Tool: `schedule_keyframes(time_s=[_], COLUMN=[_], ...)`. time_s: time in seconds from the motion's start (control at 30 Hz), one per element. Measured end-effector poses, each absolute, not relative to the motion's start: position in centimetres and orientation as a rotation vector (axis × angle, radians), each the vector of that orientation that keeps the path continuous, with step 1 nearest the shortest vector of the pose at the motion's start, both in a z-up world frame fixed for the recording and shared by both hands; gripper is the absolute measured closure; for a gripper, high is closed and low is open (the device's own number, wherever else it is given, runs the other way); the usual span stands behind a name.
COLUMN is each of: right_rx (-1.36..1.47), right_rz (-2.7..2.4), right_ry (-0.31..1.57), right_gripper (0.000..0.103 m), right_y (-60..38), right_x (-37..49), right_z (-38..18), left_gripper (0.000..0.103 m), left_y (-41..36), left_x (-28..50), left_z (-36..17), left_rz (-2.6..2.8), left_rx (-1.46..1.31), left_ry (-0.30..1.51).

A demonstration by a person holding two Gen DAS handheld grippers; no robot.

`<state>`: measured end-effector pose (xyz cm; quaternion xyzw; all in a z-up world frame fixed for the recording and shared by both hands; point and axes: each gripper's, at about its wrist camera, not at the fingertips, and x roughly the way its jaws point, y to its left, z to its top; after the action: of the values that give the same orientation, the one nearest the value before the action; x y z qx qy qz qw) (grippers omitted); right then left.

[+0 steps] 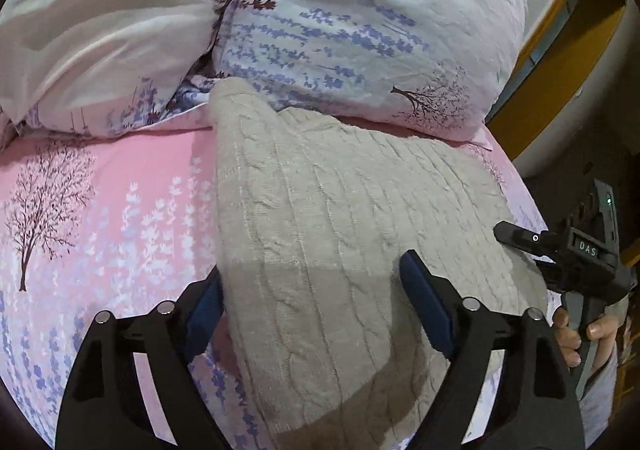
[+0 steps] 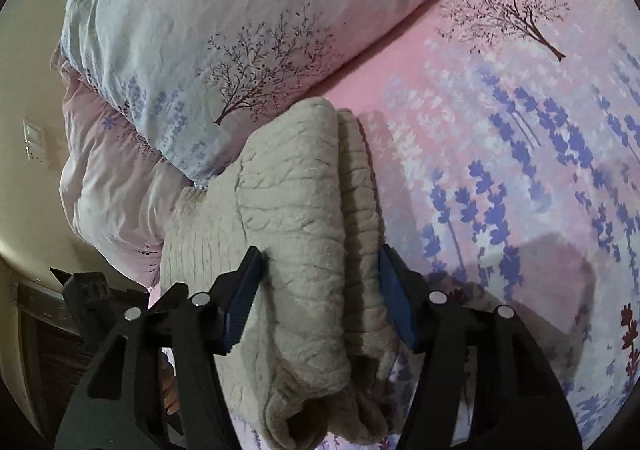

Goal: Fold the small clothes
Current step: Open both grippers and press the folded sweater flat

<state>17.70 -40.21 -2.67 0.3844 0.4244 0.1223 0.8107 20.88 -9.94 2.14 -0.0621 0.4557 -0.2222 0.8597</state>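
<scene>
Garment: a beige cable-knit sweater (image 1: 340, 234) lies folded on a pink bedsheet (image 1: 120, 210) printed with trees and lavender sprigs; its far edge runs up against a pale floral pillow (image 1: 360, 30).
Fold: from the right wrist camera the sweater (image 2: 296, 250) shows as a thick bundle of stacked layers, rolled edge nearest the lens.
Left gripper (image 1: 316, 302): fingers spread wide, the left blue pad (image 1: 206, 314) just off the sweater's left edge over the sheet, the right pad over the knit; whether either touches the fabric cannot be told.
Right gripper (image 2: 320, 298): fingers set at about the bundle's width, one blue pad (image 2: 244, 298) against each side of the folded sweater, gripping it.
Second pillow (image 1: 100, 22): plain pinkish-white, left of the floral one.
Right gripper seen from the left camera: its black body (image 1: 576, 254) sits at the sweater's right edge, the person's hand (image 1: 580, 334) on the handle.
</scene>
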Motion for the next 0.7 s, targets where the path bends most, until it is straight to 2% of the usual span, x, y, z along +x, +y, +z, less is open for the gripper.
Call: schedule_keyframes(time_s=[0.13, 0.4, 0.63, 0.67, 0.7], right_rx=[0.839, 0.856, 0.848, 0.841, 0.833], right_rz=[0.283, 0.301, 0.312, 0.313, 0.314], right_ry=[0.902, 0.894, 0.885, 0.886, 0.894], right_gripper=[0.044, 0.044, 0.037, 0.039, 0.057], right_y=[-40.2, -40.8, -40.5, -40.4, -40.2], right_x=[17.6, 17.0, 16.9, 16.9, 16.9], right_z=[-2.8, -3.0, -2.9, -2.9, -2.9], left_gripper=[0.024, 0.024, 0.023, 0.023, 0.025], left_y=[-9.8, -9.7, -9.8, -9.6, -9.5], left_x=[20.9, 20.9, 21.7, 21.9, 22.1], left_z=[2.2, 2.0, 1.1, 0.8, 0.6], left_rz=[-0.470, -0.471, -0.501, -0.513, -0.523], left_rx=[-0.126, -0.141, -0.222, -0.254, -0.277], left_ry=[0.950, 0.956, 0.996, 1.006, 1.011])
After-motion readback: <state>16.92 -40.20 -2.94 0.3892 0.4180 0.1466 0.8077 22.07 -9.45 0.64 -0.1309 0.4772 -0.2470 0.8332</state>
